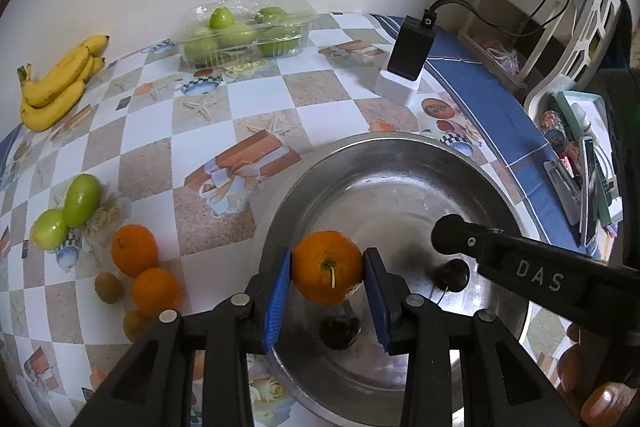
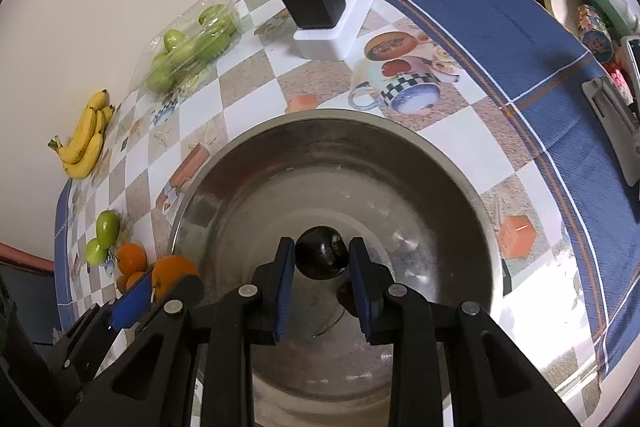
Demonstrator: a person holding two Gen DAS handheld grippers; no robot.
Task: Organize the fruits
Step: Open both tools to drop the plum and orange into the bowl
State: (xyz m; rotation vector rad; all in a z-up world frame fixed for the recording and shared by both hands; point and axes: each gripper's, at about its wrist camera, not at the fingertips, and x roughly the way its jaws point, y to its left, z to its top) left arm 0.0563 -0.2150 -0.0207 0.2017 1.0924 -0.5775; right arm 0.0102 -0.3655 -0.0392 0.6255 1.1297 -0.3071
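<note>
Orange (image 1: 327,266) clamped in left tool (image 1: 327,277), over bowl (image 1: 400,155).

I am at home, at a table (image 1: 256,115) against a plain white wall, spread with a checked oilcloth printed with mugs, gifts and starfish. Bananas (image 1: 56,79) lie at its far left corner, a charger block (image 1: 410,47) near its far edge. Past its right edge a white plastic chair (image 1: 576,39) and a shelf (image 1: 516,15) hold household clutter.

Orange (image 1: 326,267) and dark fruit (image 2: 320,257) (both above bowl (image 2: 400,163))
</note>
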